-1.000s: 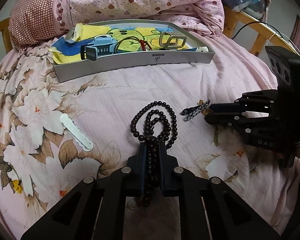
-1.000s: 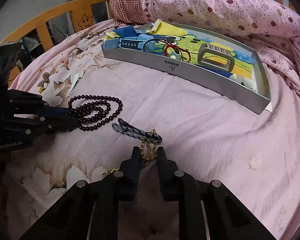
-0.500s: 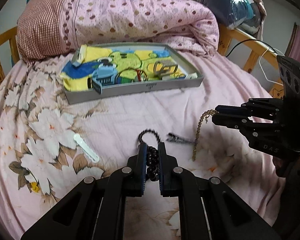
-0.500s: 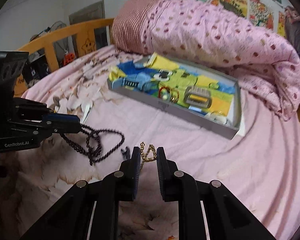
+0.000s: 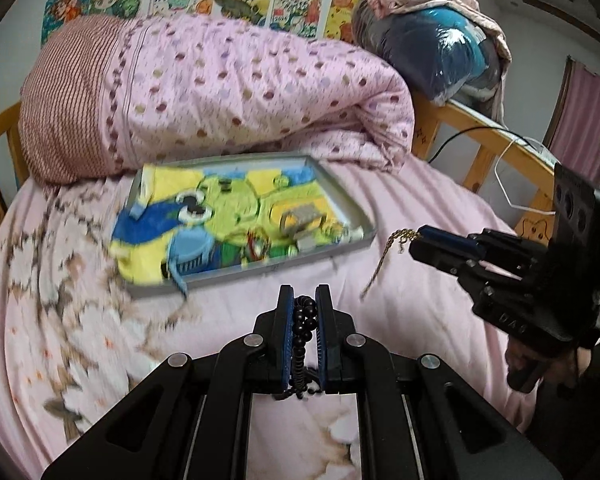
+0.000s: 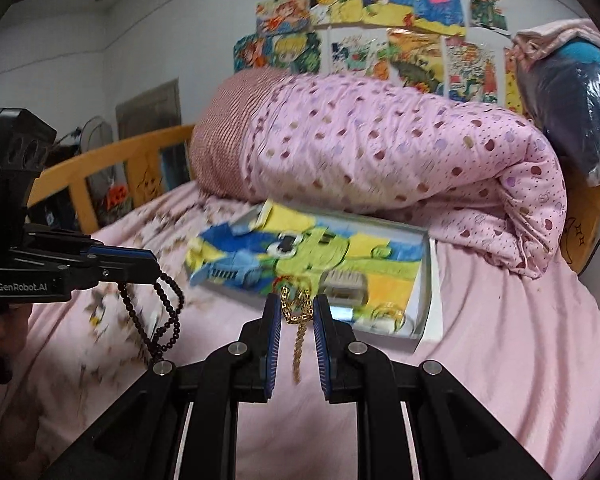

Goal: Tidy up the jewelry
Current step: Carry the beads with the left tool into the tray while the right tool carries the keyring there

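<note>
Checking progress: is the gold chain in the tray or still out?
Out. The gold chain hangs from the right gripper, above the bed, short of the tray.

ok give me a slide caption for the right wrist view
Right tongs hold a gold chain above the bed, left tongs dangle dark beads, tray ahead.

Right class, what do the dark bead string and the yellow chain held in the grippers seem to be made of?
Bead string: round, dark, dull-glossy beads, likely wood, possibly stone.
Chain: small gold-coloured shiny links, likely metal; real gold or plating cannot be told.
</note>
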The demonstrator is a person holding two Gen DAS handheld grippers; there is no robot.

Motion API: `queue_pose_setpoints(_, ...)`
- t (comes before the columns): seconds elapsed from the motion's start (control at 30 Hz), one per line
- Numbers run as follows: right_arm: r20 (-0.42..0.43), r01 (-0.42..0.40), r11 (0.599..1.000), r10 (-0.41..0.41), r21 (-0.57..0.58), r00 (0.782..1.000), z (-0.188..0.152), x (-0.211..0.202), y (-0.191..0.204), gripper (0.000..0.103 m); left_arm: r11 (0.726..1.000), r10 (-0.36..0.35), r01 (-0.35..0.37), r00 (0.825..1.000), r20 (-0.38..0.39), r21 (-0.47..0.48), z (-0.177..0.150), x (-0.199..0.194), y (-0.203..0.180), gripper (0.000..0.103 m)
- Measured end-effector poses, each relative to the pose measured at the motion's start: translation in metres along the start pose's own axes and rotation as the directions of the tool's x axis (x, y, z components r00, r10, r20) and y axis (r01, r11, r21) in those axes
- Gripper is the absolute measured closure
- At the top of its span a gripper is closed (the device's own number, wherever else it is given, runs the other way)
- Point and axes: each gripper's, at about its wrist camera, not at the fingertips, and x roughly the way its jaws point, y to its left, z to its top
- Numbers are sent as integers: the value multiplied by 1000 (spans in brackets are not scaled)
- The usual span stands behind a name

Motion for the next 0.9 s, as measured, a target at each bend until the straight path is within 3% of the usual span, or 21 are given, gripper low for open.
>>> queue_pose_setpoints(0.33, 102, 43, 993, -54, 107, 993, 27, 29, -57, 88, 1000, 12, -11, 993, 117, -12, 83, 24, 10, 95)
queue_pose_setpoints(0.5, 99, 38, 986, -55, 164, 994, 32, 53, -81, 88, 998, 34, -26, 989, 142, -56, 109, 55, 21, 95)
queue_pose_setpoints(0.7, 11, 49, 979, -52, 200, 999, 14, 86, -97, 88, 995, 50, -43, 996, 77, -85, 106, 107, 33, 95)
queue_pose_setpoints(0.9, -70, 56, 976, -42, 211, 997, -8, 102, -102, 87, 991, 33, -32, 999, 4, -131, 80, 144, 47, 95)
